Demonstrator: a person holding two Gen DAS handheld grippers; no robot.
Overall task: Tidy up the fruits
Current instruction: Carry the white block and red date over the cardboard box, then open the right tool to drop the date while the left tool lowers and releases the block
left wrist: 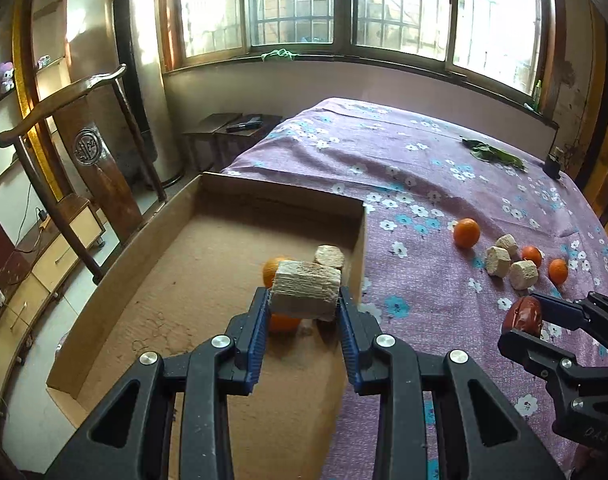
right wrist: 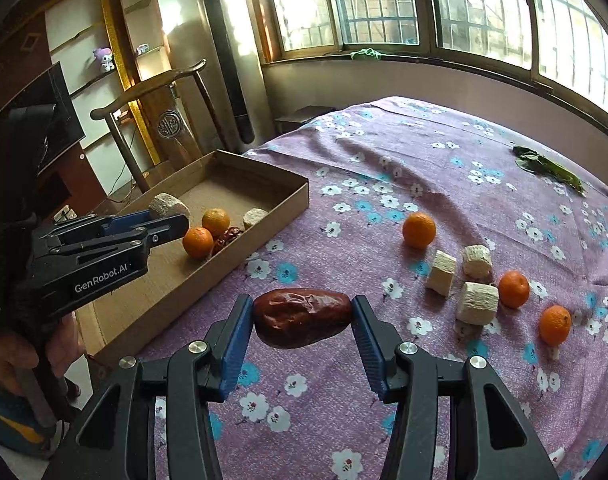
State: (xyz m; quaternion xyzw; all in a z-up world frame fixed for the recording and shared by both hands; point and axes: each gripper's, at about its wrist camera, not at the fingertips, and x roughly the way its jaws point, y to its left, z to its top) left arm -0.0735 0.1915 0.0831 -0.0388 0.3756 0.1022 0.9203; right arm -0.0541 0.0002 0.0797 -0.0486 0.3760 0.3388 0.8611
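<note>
My left gripper [left wrist: 304,300] is shut on a pale cut chunk [left wrist: 306,294] and hangs over the shallow cardboard box [left wrist: 207,240]. In the right wrist view the box [right wrist: 287,204] holds two oranges [right wrist: 198,242], a red date [right wrist: 227,236] and another pale chunk [right wrist: 255,218]. My right gripper [right wrist: 301,320] is shut on a big red date [right wrist: 301,318] above the flowered purple bedspread [right wrist: 404,168], right of the box. On the bedspread lie three oranges [right wrist: 419,230] and three pale chunks [right wrist: 476,302].
A green leaf [right wrist: 544,168] lies far back on the bed. A wooden chair [left wrist: 83,168], a tall standing unit [left wrist: 139,80] and low cabinets stand left of the box. A person's hand [right wrist: 7,356] grips the left gripper's handle. Windows line the far wall.
</note>
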